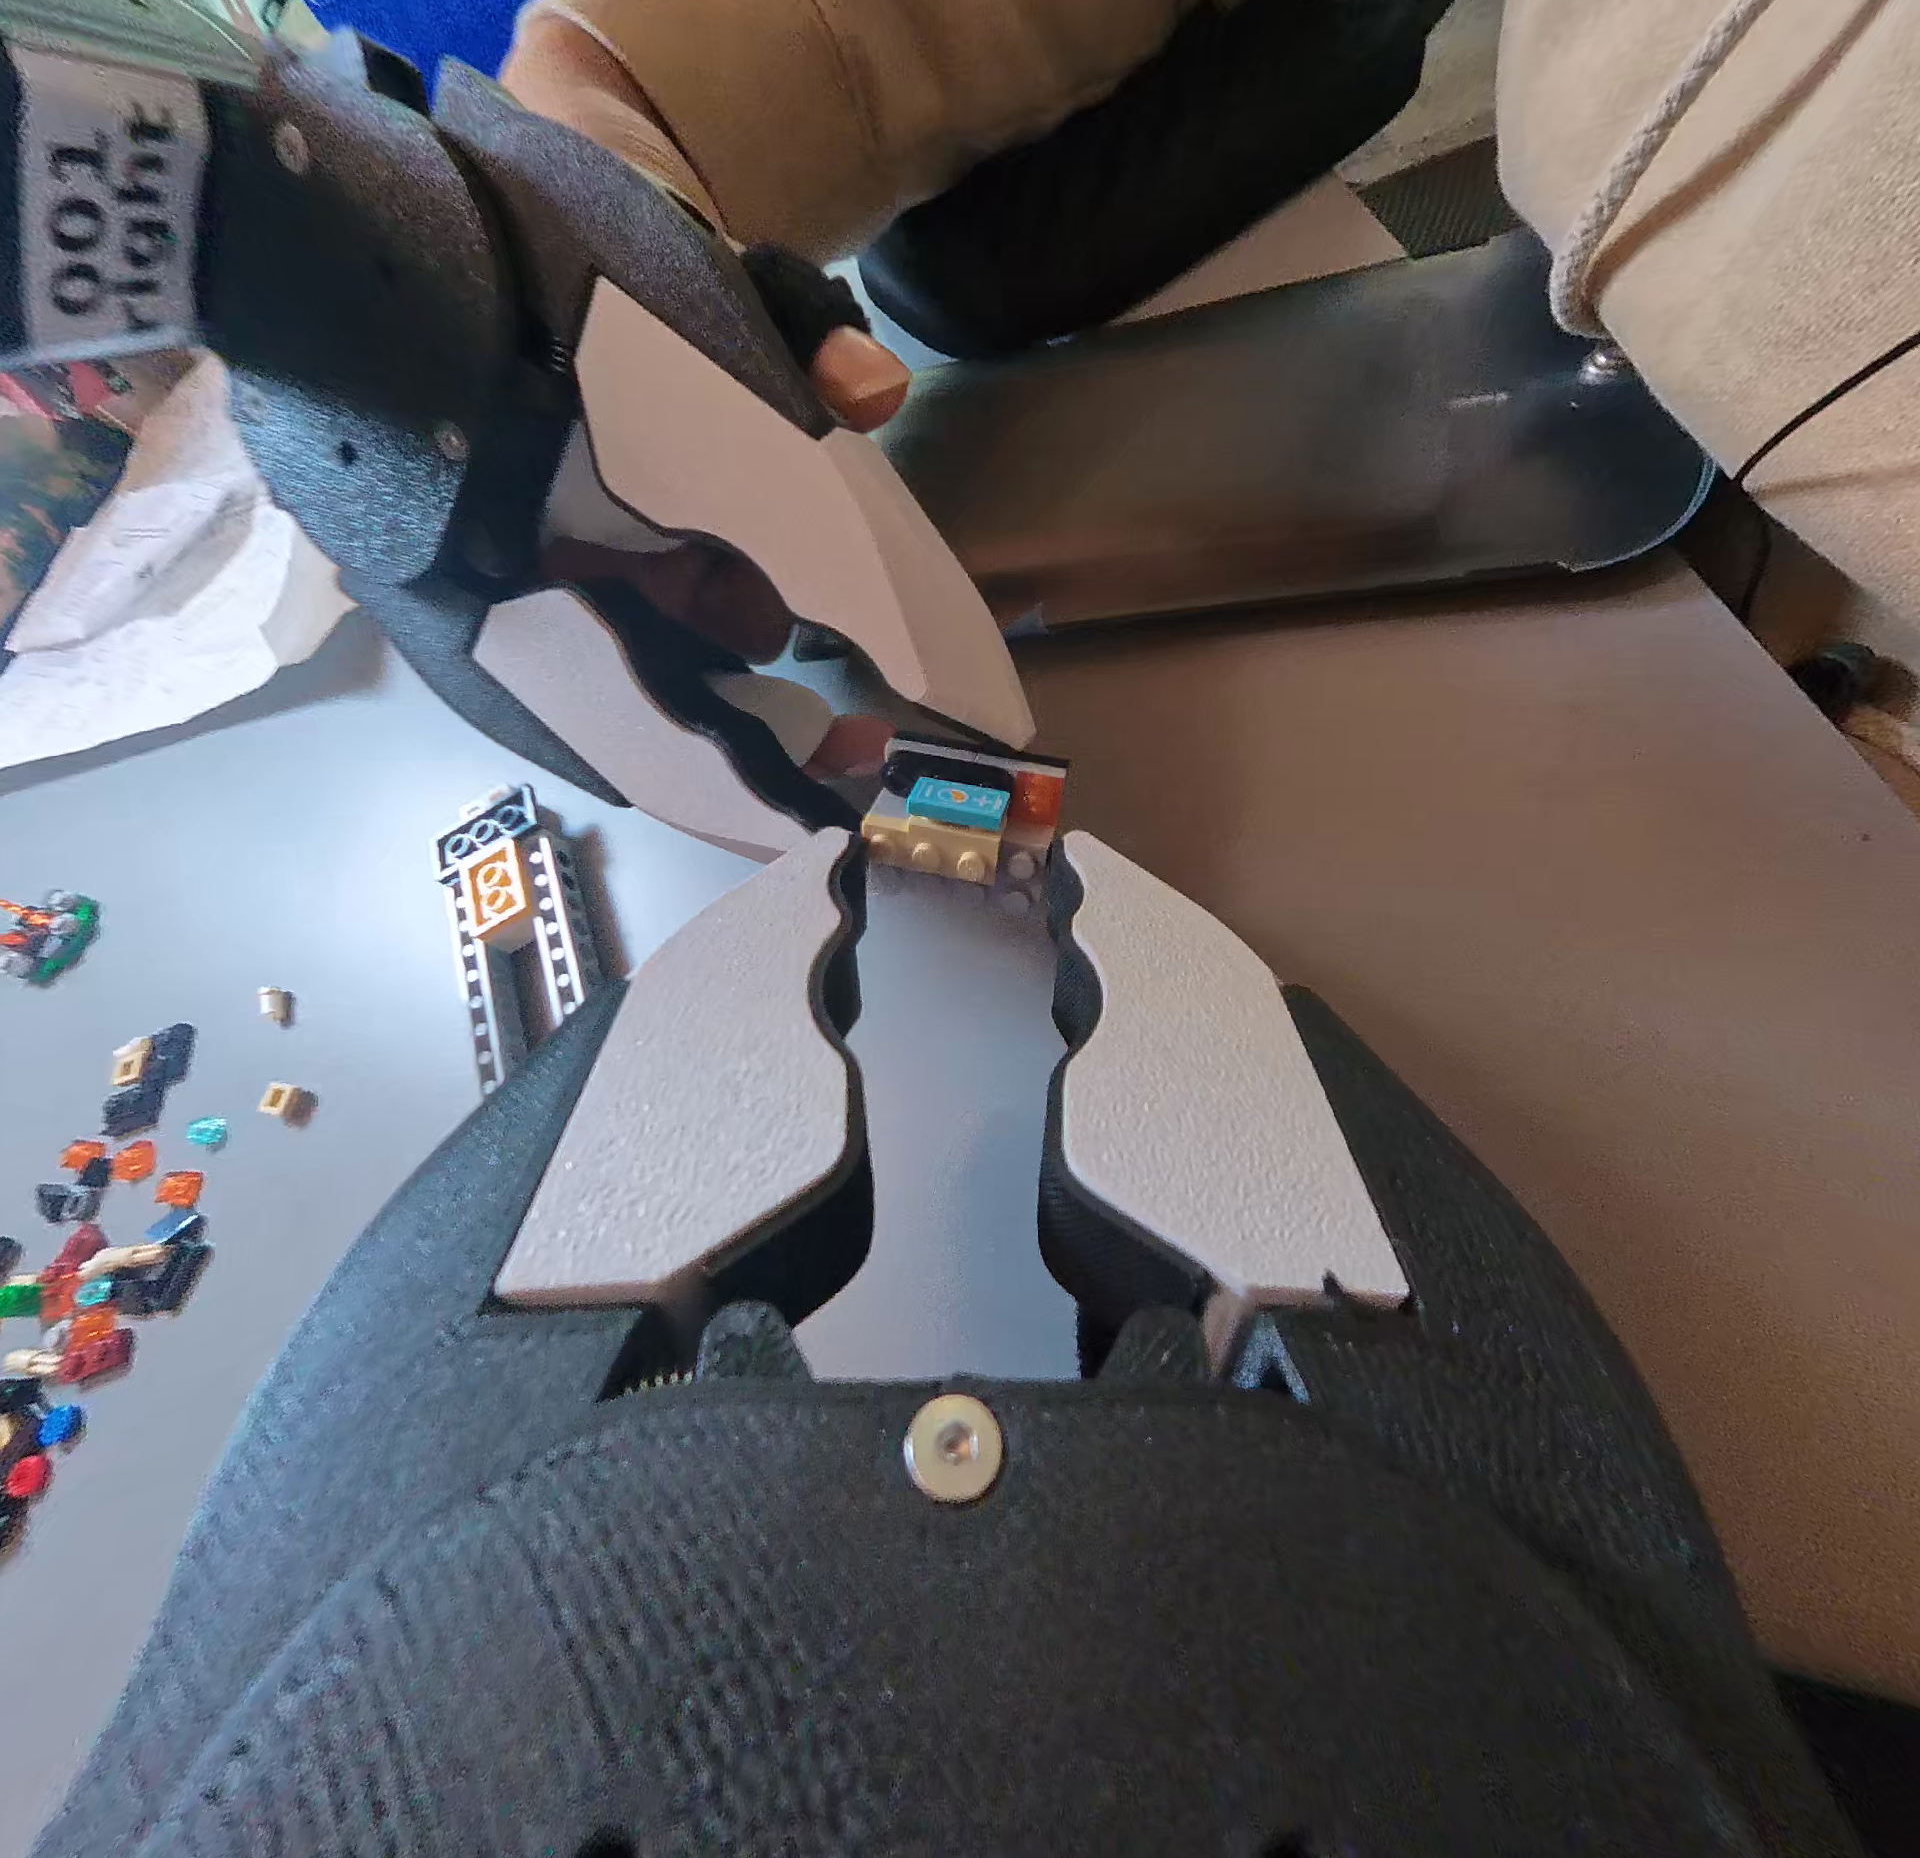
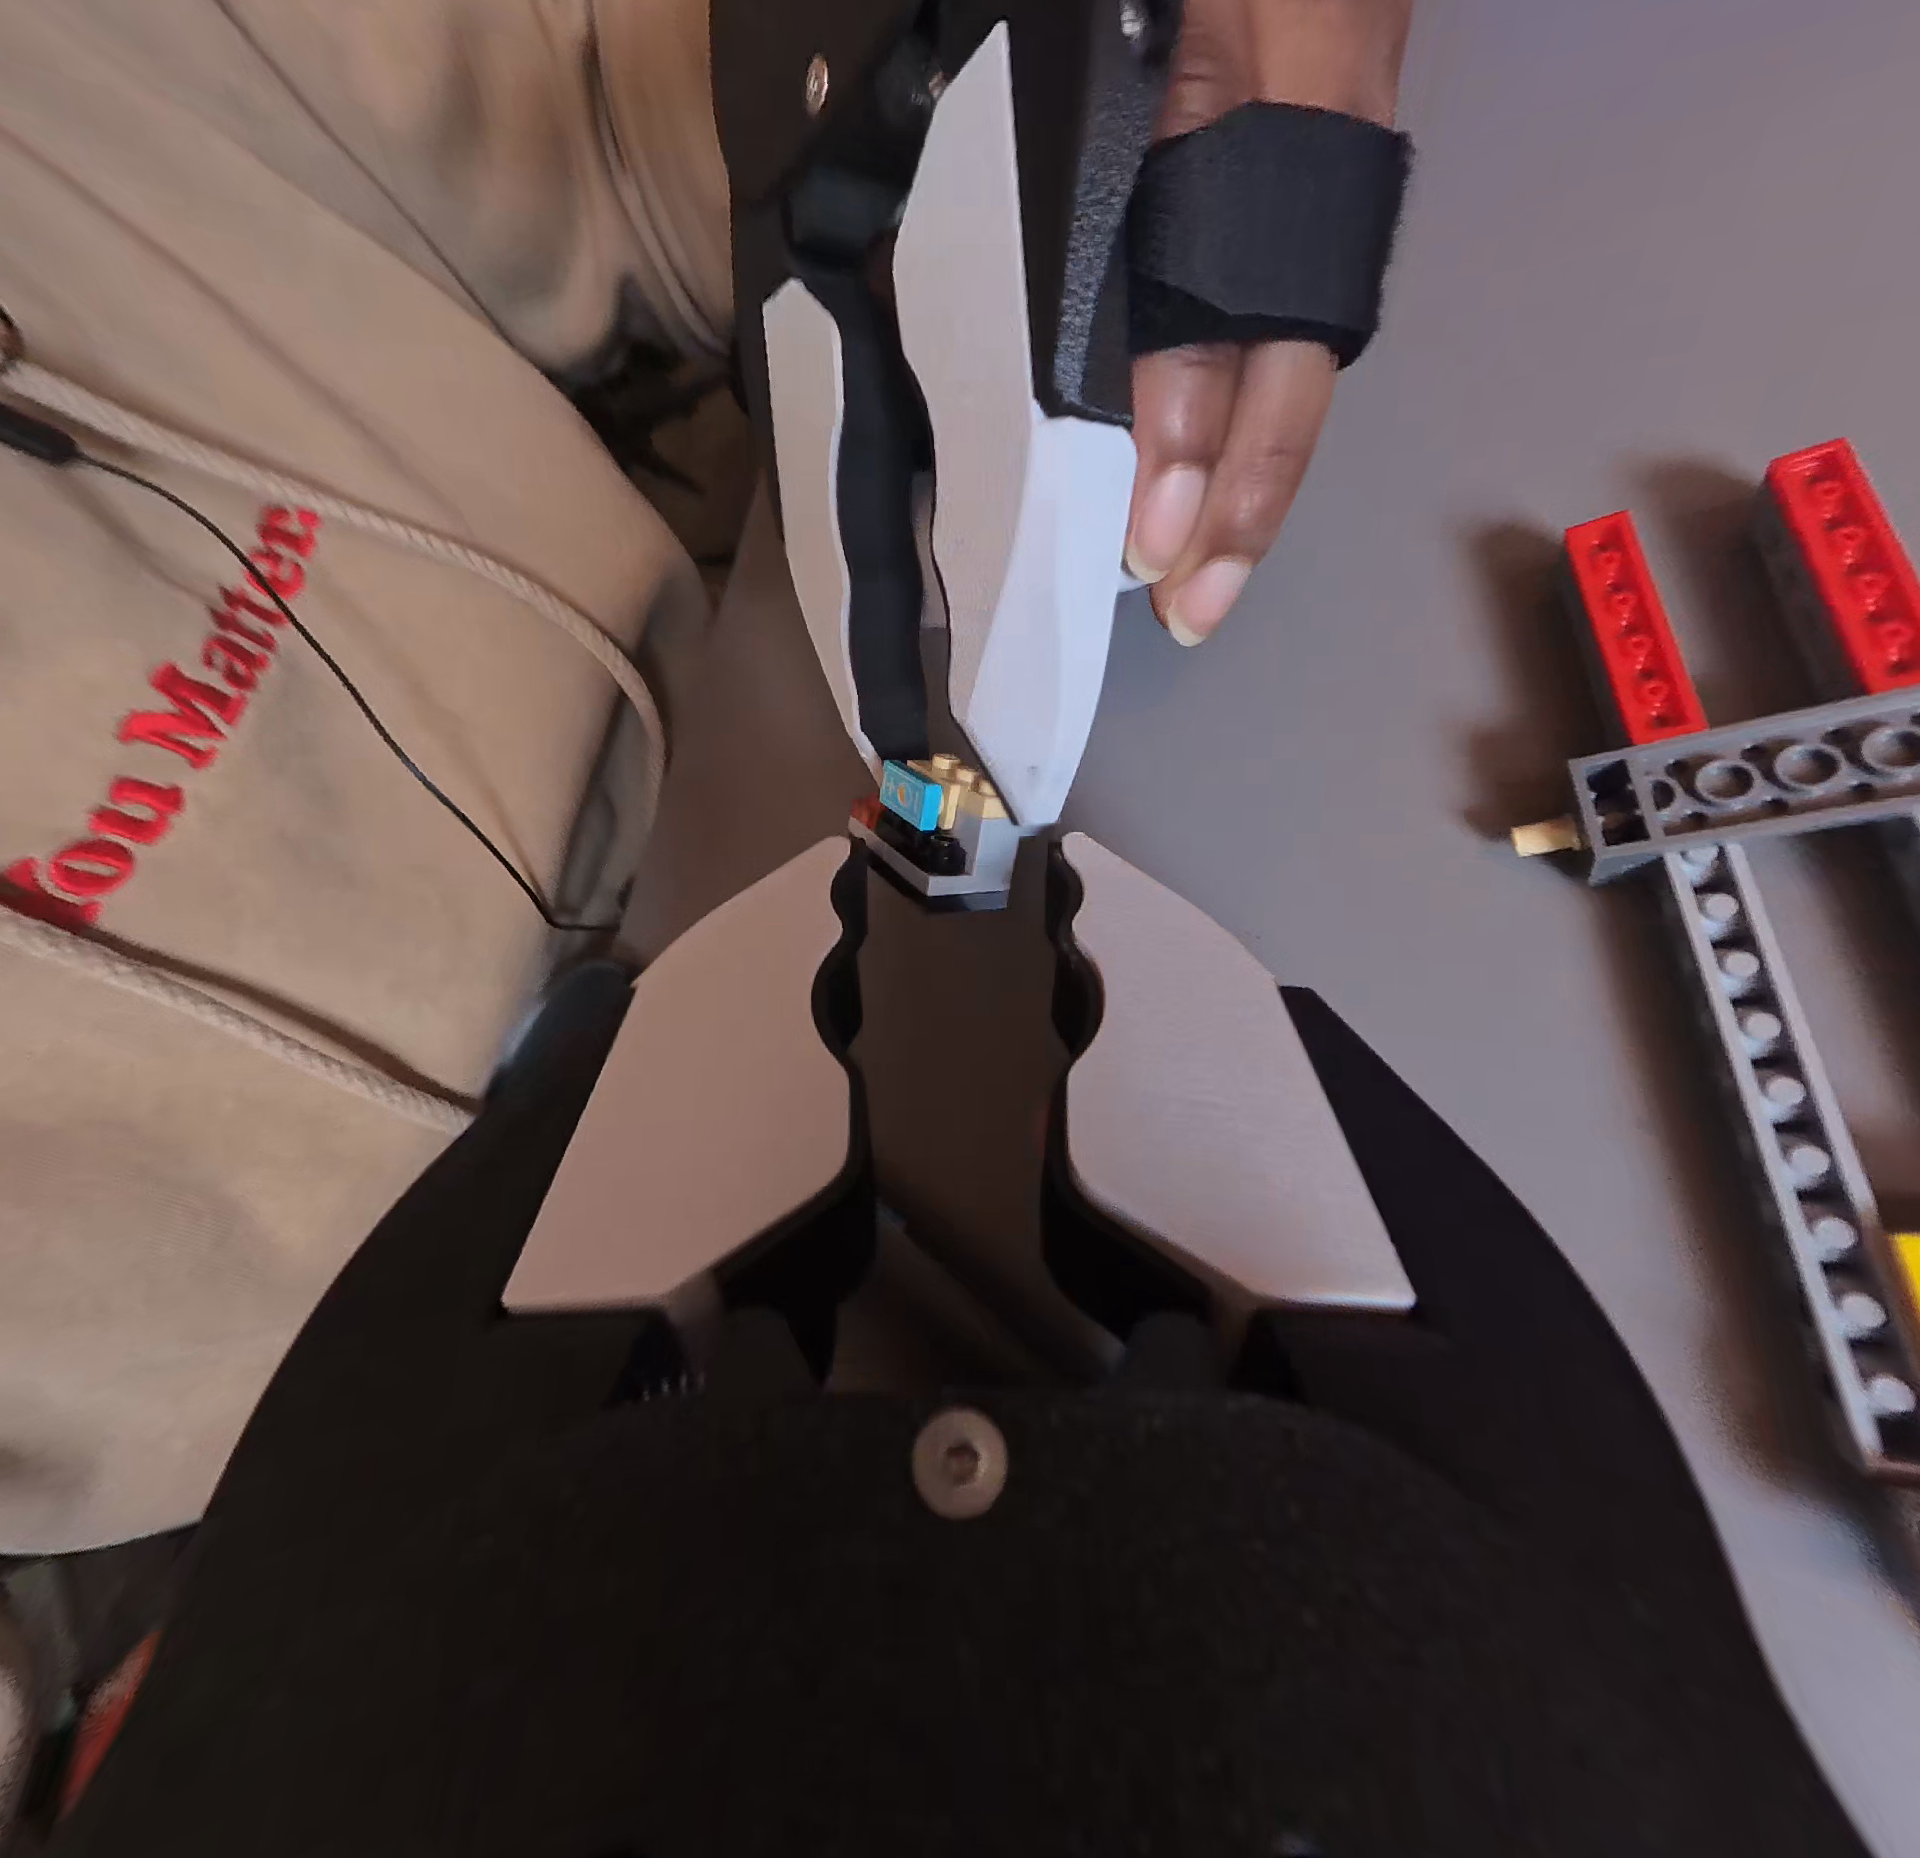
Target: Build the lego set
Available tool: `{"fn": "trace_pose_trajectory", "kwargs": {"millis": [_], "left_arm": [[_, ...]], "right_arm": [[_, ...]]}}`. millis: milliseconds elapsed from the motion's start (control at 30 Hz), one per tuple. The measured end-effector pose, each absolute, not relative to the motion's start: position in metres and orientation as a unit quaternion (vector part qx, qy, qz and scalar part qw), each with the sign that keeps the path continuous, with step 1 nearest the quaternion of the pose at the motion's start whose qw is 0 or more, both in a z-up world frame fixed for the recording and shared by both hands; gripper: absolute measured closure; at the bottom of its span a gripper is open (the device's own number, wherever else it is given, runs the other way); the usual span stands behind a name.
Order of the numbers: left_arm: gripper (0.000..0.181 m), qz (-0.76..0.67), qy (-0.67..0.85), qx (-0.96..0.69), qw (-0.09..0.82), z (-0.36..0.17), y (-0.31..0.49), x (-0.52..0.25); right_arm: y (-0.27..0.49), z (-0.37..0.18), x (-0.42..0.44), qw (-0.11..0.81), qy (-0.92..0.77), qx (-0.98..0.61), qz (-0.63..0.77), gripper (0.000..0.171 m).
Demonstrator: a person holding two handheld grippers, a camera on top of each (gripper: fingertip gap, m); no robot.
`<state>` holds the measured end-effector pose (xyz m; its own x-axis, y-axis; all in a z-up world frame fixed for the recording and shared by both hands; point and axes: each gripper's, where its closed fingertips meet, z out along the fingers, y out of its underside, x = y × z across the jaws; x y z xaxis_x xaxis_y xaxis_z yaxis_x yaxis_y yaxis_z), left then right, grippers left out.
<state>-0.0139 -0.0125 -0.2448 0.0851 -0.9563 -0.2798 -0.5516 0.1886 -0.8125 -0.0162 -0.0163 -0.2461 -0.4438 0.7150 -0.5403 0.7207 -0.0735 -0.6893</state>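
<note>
While grey tabletop (image 1: pixel 312 873) fills scene, person in beige hoodie (image 2: pixel 260 458) sits just behind. Grey beam frame (image 2: pixel 1756 1029) lies flat, long axis away from camera. Both grippers meet at small lego assembly (image 1: pixel 961 821): left gripper (image 1: pixel 956 852) and right gripper (image 2: pixel 956 852), fingers narrow, pinching it; studs up.

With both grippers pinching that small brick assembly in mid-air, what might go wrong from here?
1. The small grey, tan and blue brick assembly is held only at the fingertips of the left gripper and right gripper; pressing could twist it loose.
2. It seems to hang near the grey table's edge, so a drop may land off it.
</note>
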Motion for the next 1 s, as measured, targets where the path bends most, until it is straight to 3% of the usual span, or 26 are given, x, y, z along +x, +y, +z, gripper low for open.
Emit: {"fn": "trace_pose_trajectory", "kwargs": {"millis": [467,1000], "left_arm": [[0.148,-0.246,0.563,-0.601,0.511,-0.214,0.007,-0.020],[0.148,-0.310,0.528,-0.606,0.508,-0.207,0.007,-0.020]], "right_arm": [[-0.003,-0.214,-0.023,0.067,0.405,0.623,-0.666,0.145],[-0.008,-0.201,-0.027,0.081,0.314,0.612,-0.721,0.153]]}}
